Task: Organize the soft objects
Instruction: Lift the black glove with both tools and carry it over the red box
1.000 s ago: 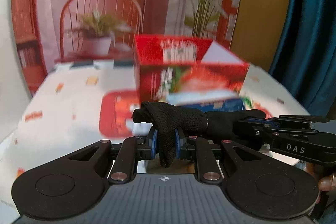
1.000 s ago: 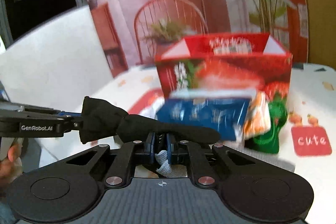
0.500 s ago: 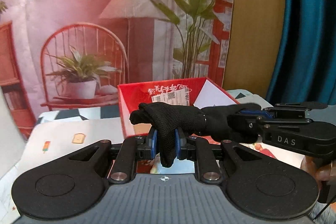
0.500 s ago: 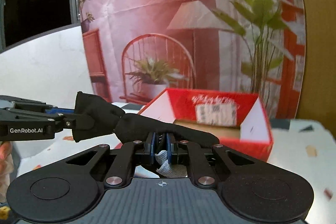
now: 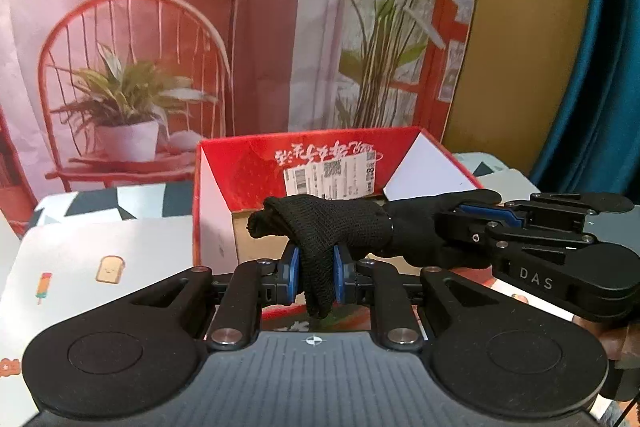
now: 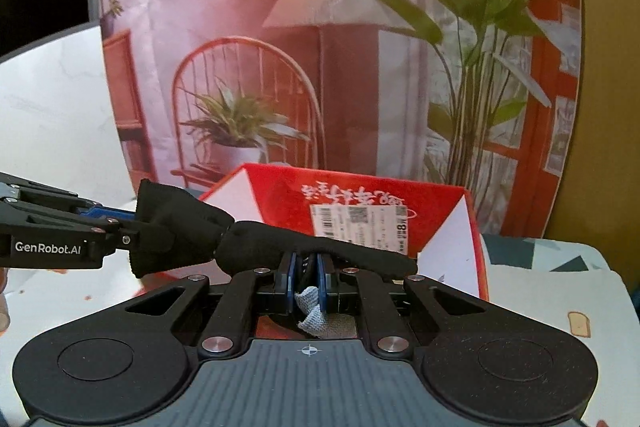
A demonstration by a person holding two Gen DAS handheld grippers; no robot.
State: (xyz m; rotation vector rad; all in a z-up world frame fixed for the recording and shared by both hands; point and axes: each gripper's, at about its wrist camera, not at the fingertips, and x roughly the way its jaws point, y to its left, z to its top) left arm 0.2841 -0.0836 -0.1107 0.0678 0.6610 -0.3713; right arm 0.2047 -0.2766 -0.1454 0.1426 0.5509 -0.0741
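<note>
A black knit glove (image 5: 332, 223) hangs stretched between both grippers, held in the air in front of the open red cardboard box (image 5: 248, 163). My left gripper (image 5: 314, 277) is shut on the glove's left end, which droops between its blue pads. My right gripper (image 6: 307, 277) is shut on the other end, with a grey cuff edge (image 6: 312, 315) showing between its pads. In the right wrist view the glove (image 6: 256, 247) runs left to the other gripper's fingers (image 6: 96, 223), and the red box (image 6: 360, 203) stands just behind it. The box's inside looks bare at the visible part.
The box stands on a white tablecloth (image 5: 100, 259) printed with small toast and ice-lolly pictures. A printed backdrop (image 5: 160, 27) with a chair, lamp and plants hangs behind. A teal curtain (image 5: 592, 67) is at the right.
Both grippers have risen and moved forward with the glove. The snack packets in front of the box have dropped out of view; the box's open top now shows.
</note>
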